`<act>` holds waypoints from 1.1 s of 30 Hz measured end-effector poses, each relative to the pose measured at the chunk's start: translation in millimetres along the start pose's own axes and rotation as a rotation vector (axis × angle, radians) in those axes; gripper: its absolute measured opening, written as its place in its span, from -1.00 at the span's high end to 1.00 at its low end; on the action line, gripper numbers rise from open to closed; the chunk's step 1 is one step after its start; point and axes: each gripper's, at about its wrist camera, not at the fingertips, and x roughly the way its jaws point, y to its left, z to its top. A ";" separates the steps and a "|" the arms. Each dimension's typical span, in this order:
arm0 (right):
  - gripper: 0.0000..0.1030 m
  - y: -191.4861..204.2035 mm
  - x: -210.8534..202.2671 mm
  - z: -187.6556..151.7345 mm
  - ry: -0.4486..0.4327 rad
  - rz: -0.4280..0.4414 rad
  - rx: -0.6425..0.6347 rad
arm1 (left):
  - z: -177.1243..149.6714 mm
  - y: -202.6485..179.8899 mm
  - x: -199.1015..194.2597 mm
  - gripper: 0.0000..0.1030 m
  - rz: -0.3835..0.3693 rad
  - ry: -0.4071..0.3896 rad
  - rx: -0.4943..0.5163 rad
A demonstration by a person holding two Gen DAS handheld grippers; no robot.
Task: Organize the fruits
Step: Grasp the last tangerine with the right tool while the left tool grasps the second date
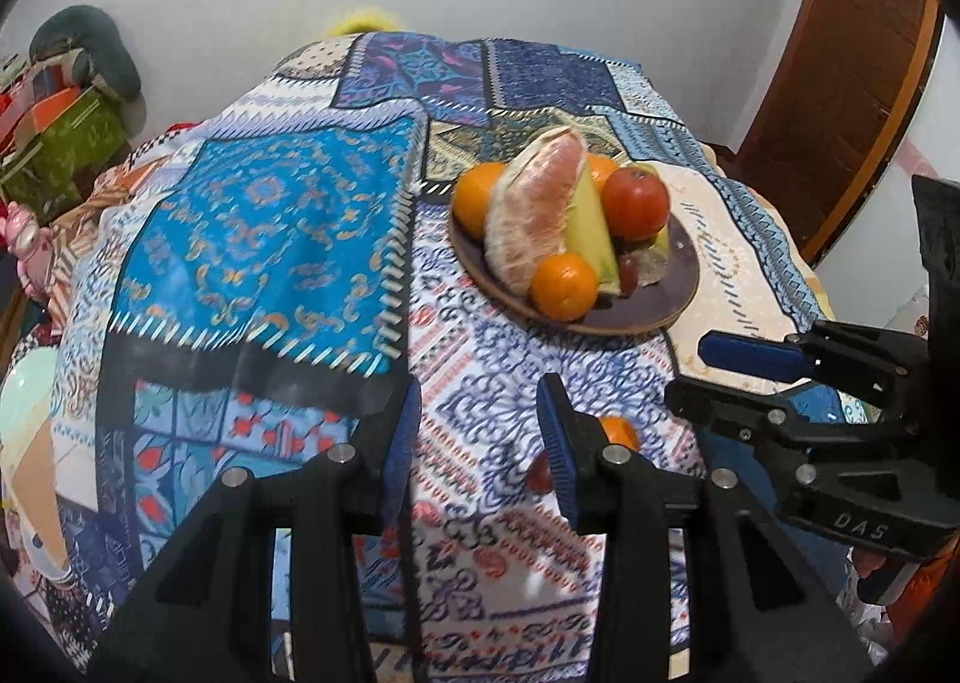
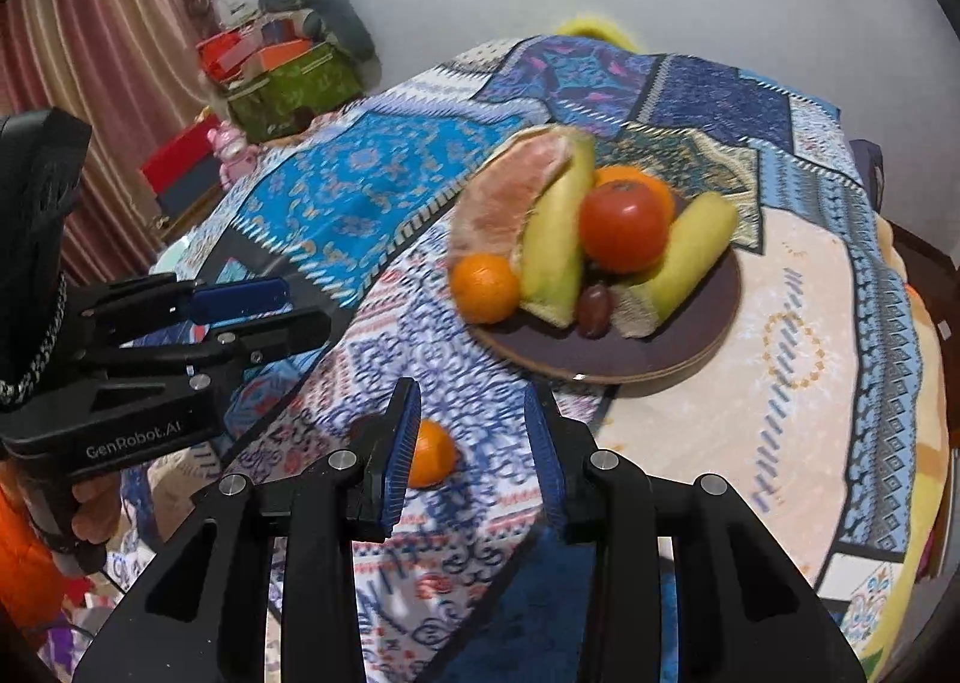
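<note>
A brown plate (image 1: 660, 305) (image 2: 690, 347) on the patterned cloth holds a pomelo segment (image 1: 534, 209) (image 2: 510, 197), green-yellow bananas (image 1: 591, 230) (image 2: 690, 257), a red tomato (image 1: 636, 203) (image 2: 624, 224), oranges (image 1: 564, 287) (image 2: 485, 287) and a dark grape (image 2: 594, 308). A loose orange (image 1: 621, 431) (image 2: 429, 461) lies on the cloth near the front, with a small red fruit (image 1: 540, 473) beside it in the left wrist view. My left gripper (image 1: 477, 437) is open and empty, just left of the loose orange. My right gripper (image 2: 471, 449) is open and empty, with the loose orange by its left finger.
The table is covered by a blue patchwork cloth (image 1: 270, 215) (image 2: 798, 323). Boxes and a cushion (image 2: 282, 77) are stacked by the wall at the left. A wooden door (image 1: 852, 83) stands at the right. Each gripper shows in the other's view (image 1: 798, 383) (image 2: 198, 317).
</note>
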 end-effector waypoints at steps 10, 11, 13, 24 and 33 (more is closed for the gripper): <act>0.36 25.1 32.1 -15.9 0.094 0.022 -0.025 | -18.6 22.6 8.9 0.23 -0.012 0.055 -0.027; 0.34 25.6 35.0 -17.4 0.104 0.026 -0.024 | -20.1 23.2 10.3 0.23 -0.014 0.061 -0.027; 0.30 26.7 36.6 -19.2 0.097 0.004 -0.036 | -24.6 23.0 14.4 0.23 -0.026 0.080 -0.022; 0.36 15.6 42.5 -24.6 0.132 0.024 -0.002 | -33.0 -2.2 19.6 0.23 -0.059 0.104 0.043; 0.39 3.2 25.3 -26.8 0.079 0.021 0.029 | -33.6 -23.3 26.8 0.23 -0.088 0.132 0.085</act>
